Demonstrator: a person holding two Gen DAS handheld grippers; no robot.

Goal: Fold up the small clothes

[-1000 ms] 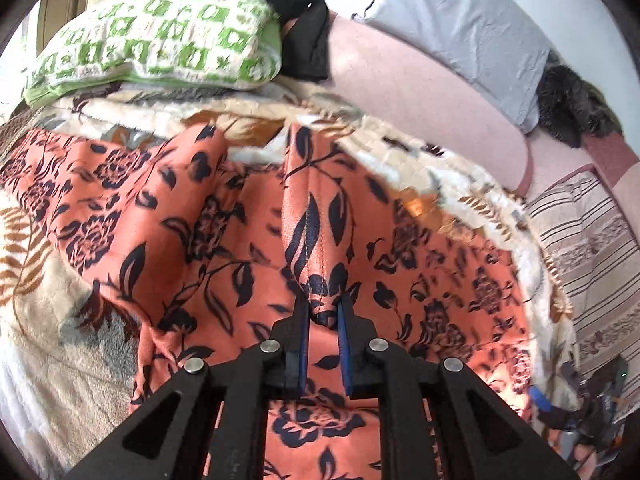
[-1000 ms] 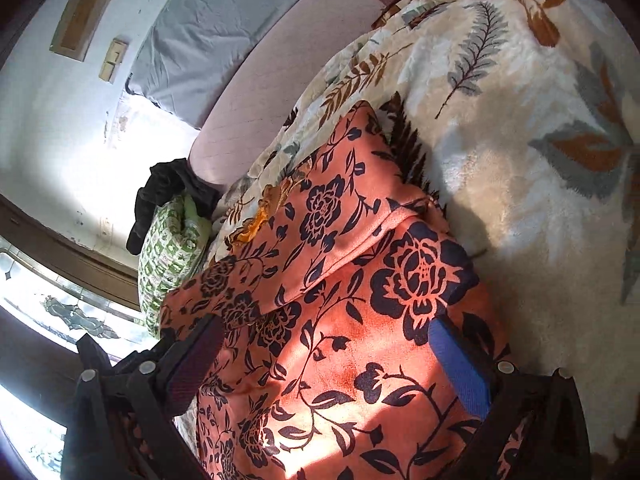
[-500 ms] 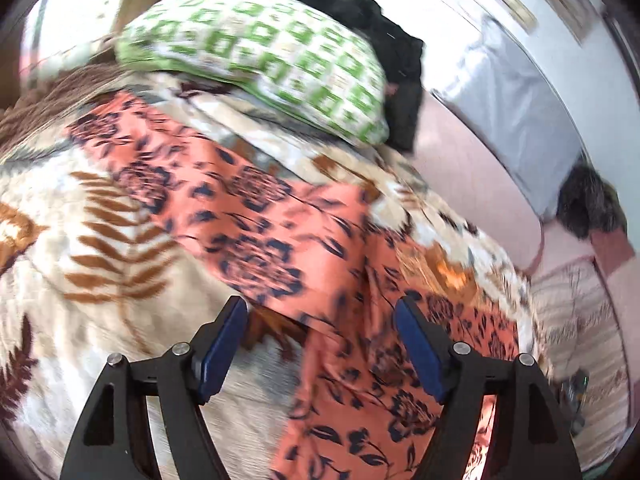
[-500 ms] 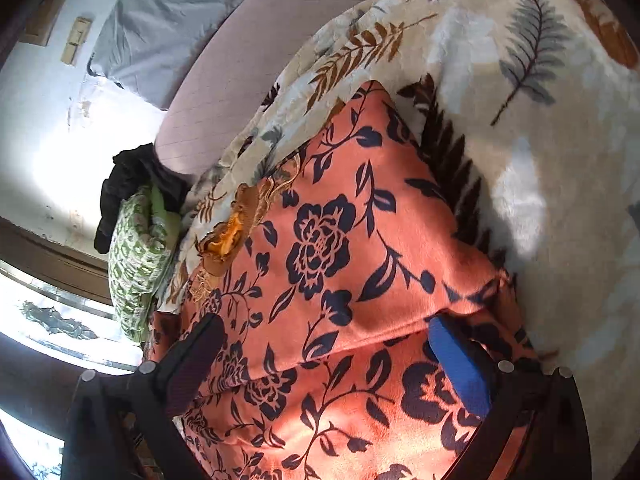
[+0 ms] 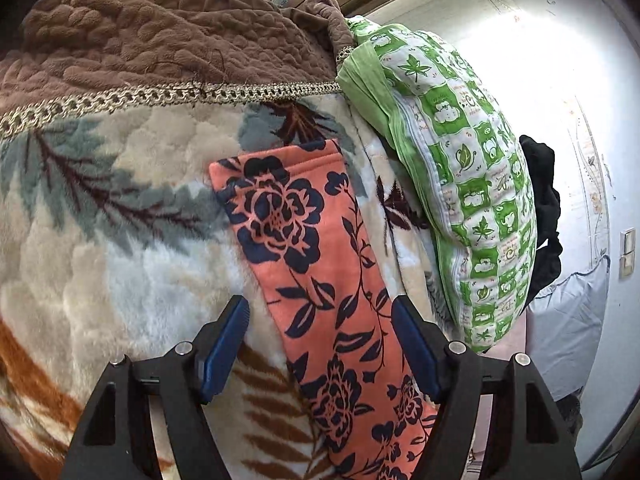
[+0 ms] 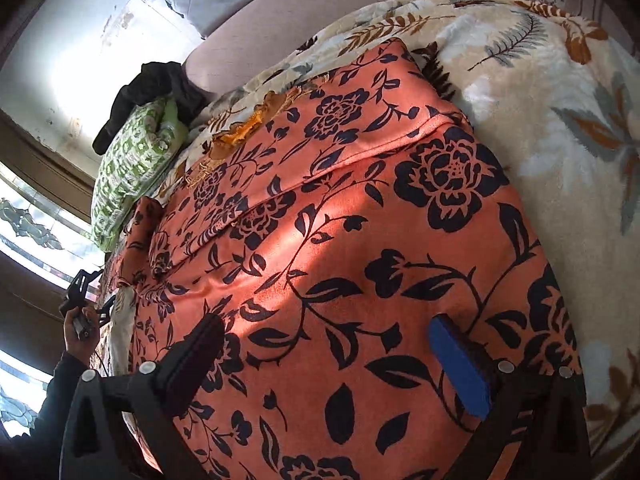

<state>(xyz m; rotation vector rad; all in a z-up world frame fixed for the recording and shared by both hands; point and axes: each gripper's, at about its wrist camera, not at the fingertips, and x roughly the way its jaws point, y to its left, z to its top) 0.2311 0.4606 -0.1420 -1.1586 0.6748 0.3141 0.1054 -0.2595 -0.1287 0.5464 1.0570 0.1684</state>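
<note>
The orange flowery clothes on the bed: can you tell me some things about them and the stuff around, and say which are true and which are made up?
1. The orange garment has dark blue flowers on it. True.
2. The garment lies on a bare wooden floor. False: it lies on a fluffy leaf-print blanket.
3. The green and white pillow is beside a strip of the garment. True.
4. The left gripper is pinching the cloth. False: its jaws stand apart, closing a little, with the strip lying between them unpinched.
5. The right gripper is shut tight. False: its fingers are wide apart over the garment.
</note>
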